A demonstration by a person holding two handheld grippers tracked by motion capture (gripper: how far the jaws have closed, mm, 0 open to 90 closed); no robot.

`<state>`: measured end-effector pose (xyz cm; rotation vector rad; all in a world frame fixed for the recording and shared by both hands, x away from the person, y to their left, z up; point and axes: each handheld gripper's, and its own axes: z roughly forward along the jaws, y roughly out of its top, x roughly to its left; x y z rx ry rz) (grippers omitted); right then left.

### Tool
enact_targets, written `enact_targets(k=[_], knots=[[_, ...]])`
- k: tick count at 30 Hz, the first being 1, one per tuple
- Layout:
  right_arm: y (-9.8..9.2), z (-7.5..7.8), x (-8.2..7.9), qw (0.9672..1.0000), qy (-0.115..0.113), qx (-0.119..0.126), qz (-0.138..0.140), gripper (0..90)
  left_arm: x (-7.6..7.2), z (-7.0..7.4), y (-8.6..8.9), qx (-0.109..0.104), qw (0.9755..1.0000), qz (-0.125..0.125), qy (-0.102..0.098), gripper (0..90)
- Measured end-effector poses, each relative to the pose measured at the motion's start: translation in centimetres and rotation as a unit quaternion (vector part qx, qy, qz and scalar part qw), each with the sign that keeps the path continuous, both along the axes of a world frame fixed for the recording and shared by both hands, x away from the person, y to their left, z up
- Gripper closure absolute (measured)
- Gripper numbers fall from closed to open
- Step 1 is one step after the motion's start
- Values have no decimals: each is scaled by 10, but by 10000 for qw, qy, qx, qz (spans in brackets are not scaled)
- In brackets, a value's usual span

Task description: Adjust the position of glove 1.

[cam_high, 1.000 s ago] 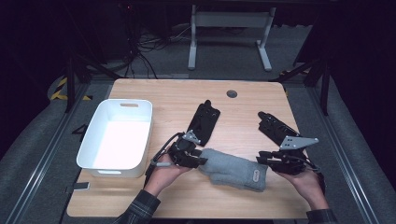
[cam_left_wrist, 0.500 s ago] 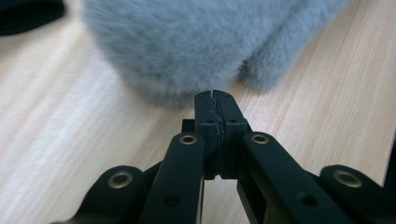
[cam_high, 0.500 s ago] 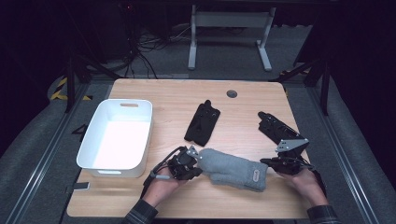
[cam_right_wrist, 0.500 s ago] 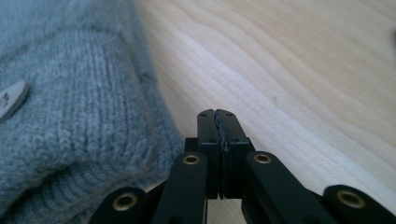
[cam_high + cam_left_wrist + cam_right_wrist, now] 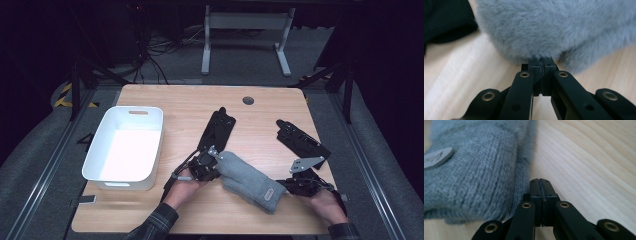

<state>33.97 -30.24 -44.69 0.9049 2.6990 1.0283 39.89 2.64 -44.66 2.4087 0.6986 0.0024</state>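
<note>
- Right now the grey mitten lies slantwise on the desk, lower middle of the high view, between the two grippers.
- At its fluffy upper-left end, the left gripper has its fingers pressed together; in the left gripper view the tips meet right at the edge of the fur, and a thin seam of grey seems caught between them.
- At the lower-right cuff end, the right gripper also has its fingers pressed together. In the right gripper view they sit beside the ribbed cuff, and a sliver of fabric may be pinched, though I cannot tell for sure.
- Risk: both holds look like mere nips at the edge. Any lift or pull could let the soft pile slide out, most likely on the right.
- Risk: uneven pulling could drag the mitten across the desk towards the black glove just above it.
- Hard to make out: how deep either bite goes, since fur hides the left tips.
- The round label on the cuff is cut off and unreadable.
- A second black glove and a white bin lie apart, untouched.
</note>
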Motion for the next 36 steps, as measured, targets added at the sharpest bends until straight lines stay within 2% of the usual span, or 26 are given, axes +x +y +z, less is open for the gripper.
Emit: enact_targets(k=[5, 8, 13, 24, 36], knots=[[7, -2, -9, 9998, 37, 64, 169, 900, 13, -2, -8, -123, 9999, 66, -8, 896], [14, -2, -14, 9995, 66, 105, 290, 900, 20, 0, -14, -266, 9996, 91, 21, 896], [24, -2, -17, 9986, 66, 200, 477, 900, 31, 1, -27, -308, 9995, 25, 15, 896], [54, -5, -21, 9957, 112, 240, 886, 900, 51, 2, -55, -291, 9992, -268, 20, 897], [99, -9, -19, 9919, -98, 159, 1254, 900, 55, 5, -71, -249, 9986, -475, -15, 897]])
